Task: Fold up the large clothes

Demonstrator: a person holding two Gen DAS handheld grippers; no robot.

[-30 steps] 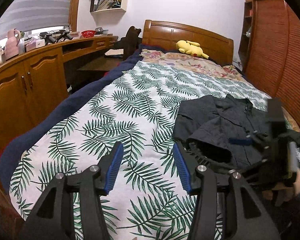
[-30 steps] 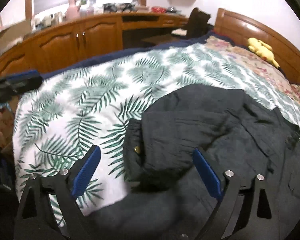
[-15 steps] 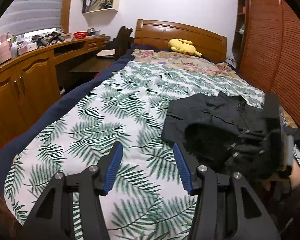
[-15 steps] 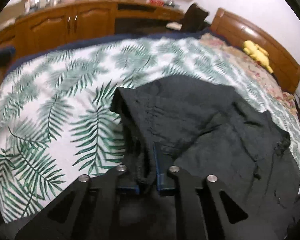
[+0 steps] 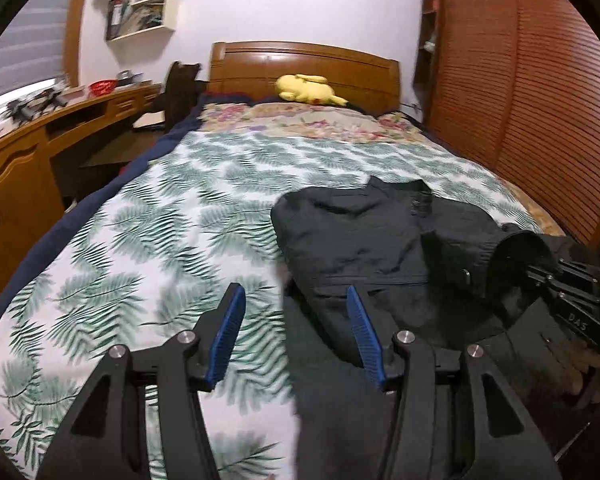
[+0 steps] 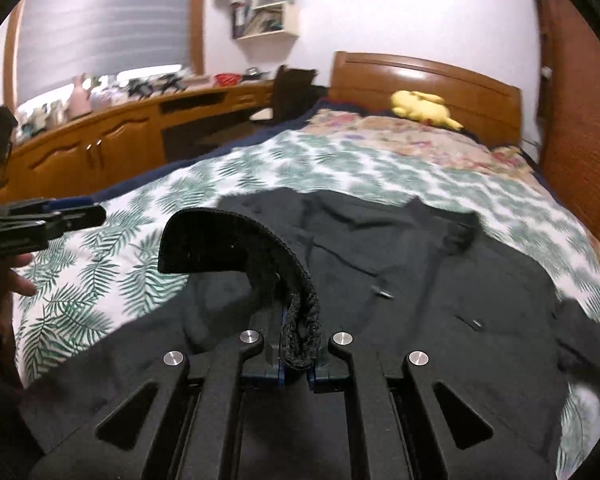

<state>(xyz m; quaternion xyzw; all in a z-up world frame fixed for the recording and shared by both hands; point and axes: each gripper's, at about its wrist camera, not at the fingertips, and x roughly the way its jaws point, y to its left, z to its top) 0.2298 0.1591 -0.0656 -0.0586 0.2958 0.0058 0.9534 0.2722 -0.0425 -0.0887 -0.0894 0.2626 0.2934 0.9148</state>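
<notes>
A dark grey jacket (image 5: pixel 364 236) lies spread on the palm-leaf bedcover (image 5: pixel 172 240), collar toward the headboard. My right gripper (image 6: pixel 296 340) is shut on the ribbed sleeve cuff (image 6: pixel 236 240), which arches up off the jacket (image 6: pixel 440 280). In the left wrist view the same cuff (image 5: pixel 516 256) hangs from the right gripper (image 5: pixel 568 288) at the far right. My left gripper (image 5: pixel 296 320) is open just above the jacket's near-left edge, its blue pads (image 5: pixel 230 328) touching nothing. It also shows at the left edge of the right wrist view as the left gripper (image 6: pixel 60 216).
A yellow plush toy (image 5: pixel 308 88) rests by the wooden headboard (image 5: pixel 304 64). Wooden cabinets (image 5: pixel 16 184) and a desk with a dark chair (image 5: pixel 182 88) run along the left of the bed. A slatted wardrobe door (image 5: pixel 540 112) lines the right. A person's hand (image 6: pixel 16 280) holds the left gripper.
My right gripper closed on the sleeve cuff and lifted it off the bed, carrying it rightward over the jacket. The left gripper moved right to the jacket's edge, still open.
</notes>
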